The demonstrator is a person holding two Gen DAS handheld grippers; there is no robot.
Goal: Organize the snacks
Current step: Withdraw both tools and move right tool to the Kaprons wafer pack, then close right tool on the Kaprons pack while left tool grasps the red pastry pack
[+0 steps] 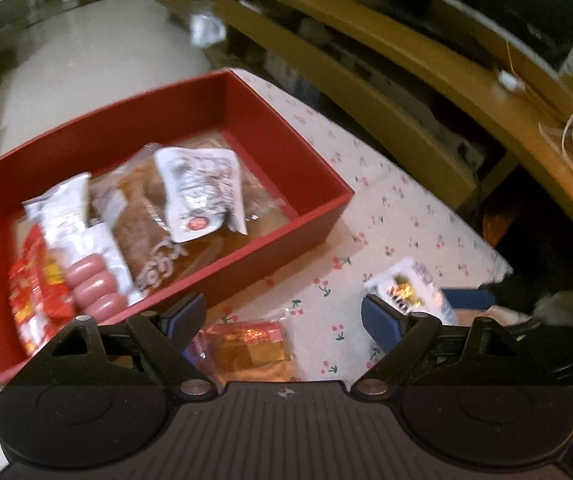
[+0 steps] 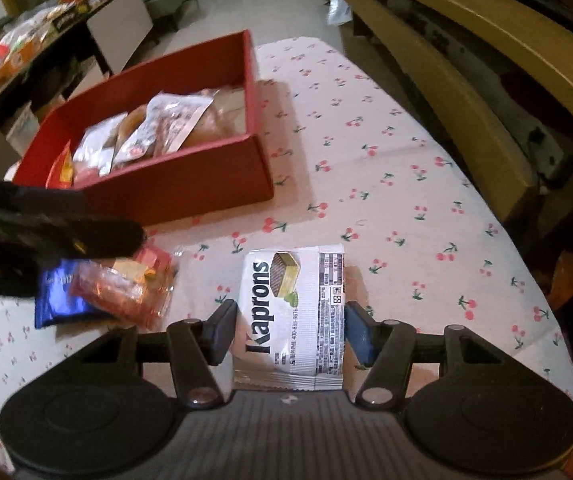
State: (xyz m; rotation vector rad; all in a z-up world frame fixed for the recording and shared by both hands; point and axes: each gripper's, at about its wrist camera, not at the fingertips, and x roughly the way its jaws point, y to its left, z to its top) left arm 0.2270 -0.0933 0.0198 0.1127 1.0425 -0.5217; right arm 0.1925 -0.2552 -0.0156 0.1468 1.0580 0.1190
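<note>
A red box (image 1: 274, 136) (image 2: 190, 184) on the cherry-print tablecloth holds several snack packs: bread, a white sachet (image 1: 198, 196), sausages (image 1: 94, 284). My left gripper (image 1: 282, 320) is open just above a clear orange-wrapped snack (image 1: 246, 344) that lies beside the box, also in the right wrist view (image 2: 126, 288) next to a blue packet (image 2: 58, 296). My right gripper (image 2: 290, 332) is open, its fingers on either side of a white Kaprons wafer pack (image 2: 290, 316) lying on the table; whether they touch it is unclear. That pack also shows in the left wrist view (image 1: 410, 288).
A wooden bench or shelf unit (image 2: 466, 80) runs along the right of the table (image 2: 406, 200). A low dark cabinet with more snacks (image 2: 26, 40) stands at the far left. The table's right edge is close (image 2: 546, 280).
</note>
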